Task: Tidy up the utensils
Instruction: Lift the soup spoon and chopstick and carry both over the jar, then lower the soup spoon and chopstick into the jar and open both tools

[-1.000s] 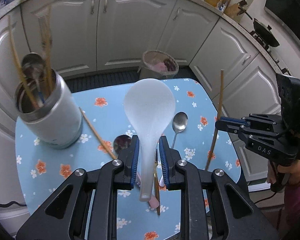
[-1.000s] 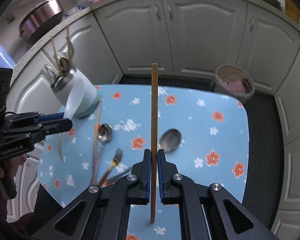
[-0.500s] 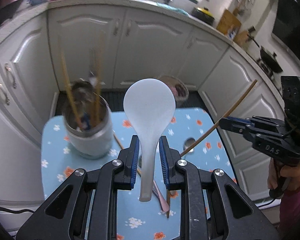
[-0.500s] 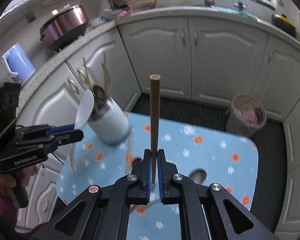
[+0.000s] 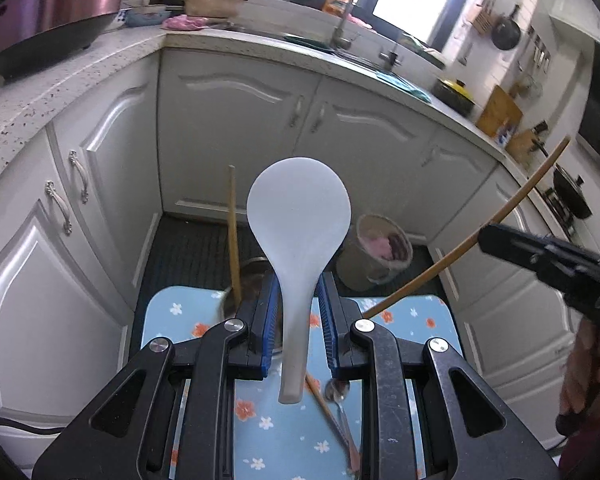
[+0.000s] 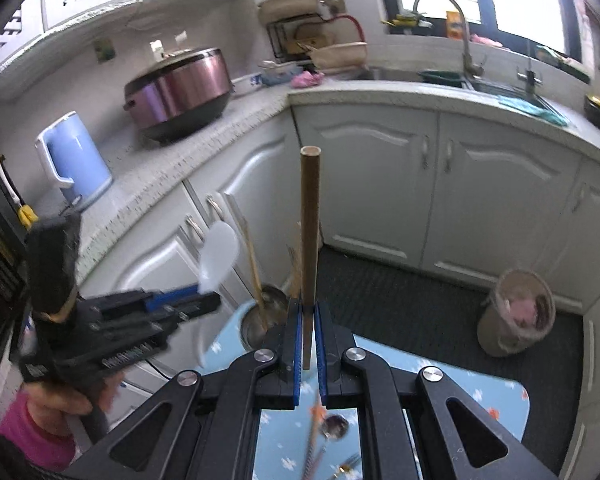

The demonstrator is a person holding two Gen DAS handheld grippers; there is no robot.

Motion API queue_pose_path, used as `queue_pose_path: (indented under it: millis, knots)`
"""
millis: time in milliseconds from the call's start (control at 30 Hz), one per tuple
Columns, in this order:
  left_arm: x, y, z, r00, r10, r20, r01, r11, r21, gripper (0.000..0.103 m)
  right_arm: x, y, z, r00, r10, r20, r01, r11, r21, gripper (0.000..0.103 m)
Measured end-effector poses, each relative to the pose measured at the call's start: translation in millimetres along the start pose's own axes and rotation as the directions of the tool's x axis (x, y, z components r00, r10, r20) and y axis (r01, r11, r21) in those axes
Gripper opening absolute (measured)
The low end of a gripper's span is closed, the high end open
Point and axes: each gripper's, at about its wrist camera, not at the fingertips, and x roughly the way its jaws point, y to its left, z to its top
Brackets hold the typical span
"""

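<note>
Both grippers are climbing away from the blue flowered tabletop (image 5: 260,432), which now sits much lower in both wrist views than a second ago, with the white cabinets and the counter filling the upper part. Left gripper (image 5: 298,320) is clamping the white rice paddle (image 5: 298,216) by its handle between the blue pads, broad blade pointing up and away, handle end hanging below the jaws. Right gripper (image 6: 308,344) is pinching a single wooden chopstick (image 6: 310,216) tight between its pads, the stick standing straight up out of the jaws; from the left wrist it is showing as a long slanted stick crossing in from the right. Steel utensil holder (image 6: 260,320) is sitting near the tabletop's far left corner, just beyond both sets of jaws, with more chopsticks (image 5: 233,232) poking out of it. Another chopstick and a metal spoon (image 5: 338,392) are lying flat toward the tabletop's near edge. A wastebasket (image 6: 516,312) is standing on the dark floor beyond the far right corner.
</note>
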Motion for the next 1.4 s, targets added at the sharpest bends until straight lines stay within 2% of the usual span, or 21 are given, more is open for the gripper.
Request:
queue_pose_path:
  millis: [167,367,667,1067,1233,1400]
  knots:
    - [6.5,6.0,7.8,0.998,0.051,0.041,-0.051,0.999,0.003,0.019,17.0,23.7,24.4,1.000,0.005,-0.002,-0.005,0.999,-0.040,0.005]
    - [20.2,14.4,9.9,0.997,0.051,0.050,-0.050,0.999,-0.012,0.019,42.4,31.0,28.9,0.999,0.032,-0.031,-0.033,0.999,-0.041,0.005]
    - [39.4,21.5,2.3,0.999,0.036,0.034,-0.034,0.999,-0.035,0.019,78.4,20.6,20.7,0.996,0.035,-0.085,-0.036,0.999,-0.014,0.005]
    - [58.5,26.7,-5.8,0.999,0.022,0.028,-0.020,0.998,-0.066,0.019,101.4,9.2,3.5,0.991,0.036,-0.126,-0.034,0.999,0.014,0.005]
    - [62.9,31.3,-9.4,0.999,0.017,0.038,-0.014,0.996,-0.083,0.019,107.3,7.9,-0.9,0.990,0.038,-0.136,-0.036,0.999,0.022,0.005]
    - [64.6,33.9,-11.3,0.998,-0.015,0.063,0.022,0.994,-0.103,0.019,117.4,3.8,-7.2,0.987,0.040,-0.155,-0.035,0.999,0.039,0.005]
